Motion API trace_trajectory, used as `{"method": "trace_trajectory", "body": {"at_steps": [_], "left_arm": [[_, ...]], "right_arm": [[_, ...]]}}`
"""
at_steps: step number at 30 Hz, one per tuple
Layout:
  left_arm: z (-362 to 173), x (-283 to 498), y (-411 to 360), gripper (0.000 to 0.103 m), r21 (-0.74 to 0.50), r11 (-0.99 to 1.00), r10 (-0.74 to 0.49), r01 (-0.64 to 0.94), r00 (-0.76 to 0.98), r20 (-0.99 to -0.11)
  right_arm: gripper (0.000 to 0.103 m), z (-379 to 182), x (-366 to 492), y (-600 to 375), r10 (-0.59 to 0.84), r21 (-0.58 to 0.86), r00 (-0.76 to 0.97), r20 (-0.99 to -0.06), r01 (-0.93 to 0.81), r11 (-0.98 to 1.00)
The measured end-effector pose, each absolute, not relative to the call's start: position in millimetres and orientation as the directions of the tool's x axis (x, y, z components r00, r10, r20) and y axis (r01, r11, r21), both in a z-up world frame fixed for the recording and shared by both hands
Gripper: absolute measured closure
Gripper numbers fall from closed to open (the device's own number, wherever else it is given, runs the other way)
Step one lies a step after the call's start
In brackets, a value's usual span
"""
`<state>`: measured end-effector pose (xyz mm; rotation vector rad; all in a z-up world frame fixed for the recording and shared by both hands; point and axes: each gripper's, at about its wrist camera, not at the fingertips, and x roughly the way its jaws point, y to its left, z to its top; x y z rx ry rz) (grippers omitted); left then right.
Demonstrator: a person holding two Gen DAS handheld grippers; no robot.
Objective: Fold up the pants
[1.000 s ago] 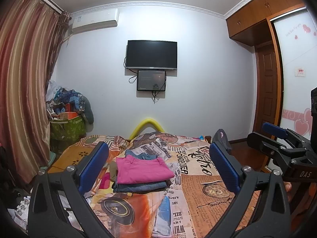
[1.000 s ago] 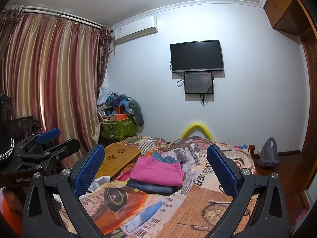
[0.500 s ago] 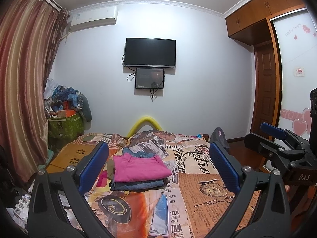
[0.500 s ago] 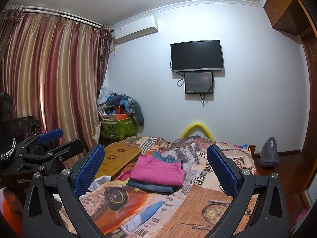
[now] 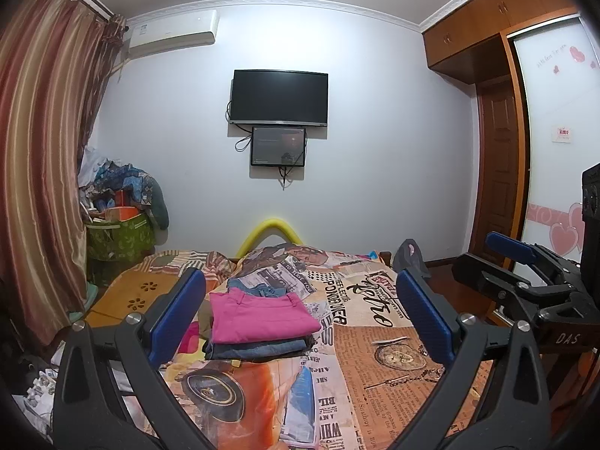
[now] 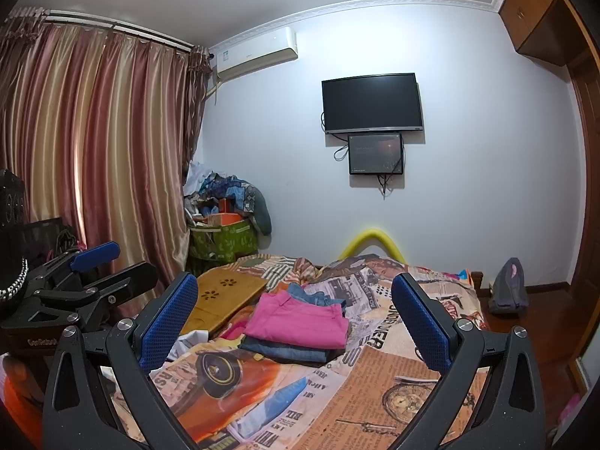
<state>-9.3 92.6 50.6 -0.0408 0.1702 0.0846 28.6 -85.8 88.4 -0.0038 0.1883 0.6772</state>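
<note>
My left gripper (image 5: 300, 315) and right gripper (image 6: 294, 318) hang with jaws spread, grasping nothing. Folded pink pants (image 5: 258, 313) top a stack on the bed (image 5: 375, 337).

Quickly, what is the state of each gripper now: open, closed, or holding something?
Left gripper: open, holding nothing, above the bed.
Right gripper: open, holding nothing; the folded pink pants lie untouched on the stack.
</note>
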Motion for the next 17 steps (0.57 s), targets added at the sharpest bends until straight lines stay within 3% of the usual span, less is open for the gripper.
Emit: {"method": "trace_trajectory", "body": {"at_steps": [17], "left_arm": [[52.2,-11.4,92.6,0.000,-0.039,0.994,0.092,-0.099,0.982,-0.166]], "right_arm": [[0.000,88.2,27.5,-81.6,0.625,0.061,0.760,-0.179,-0.625,0.778]]}}
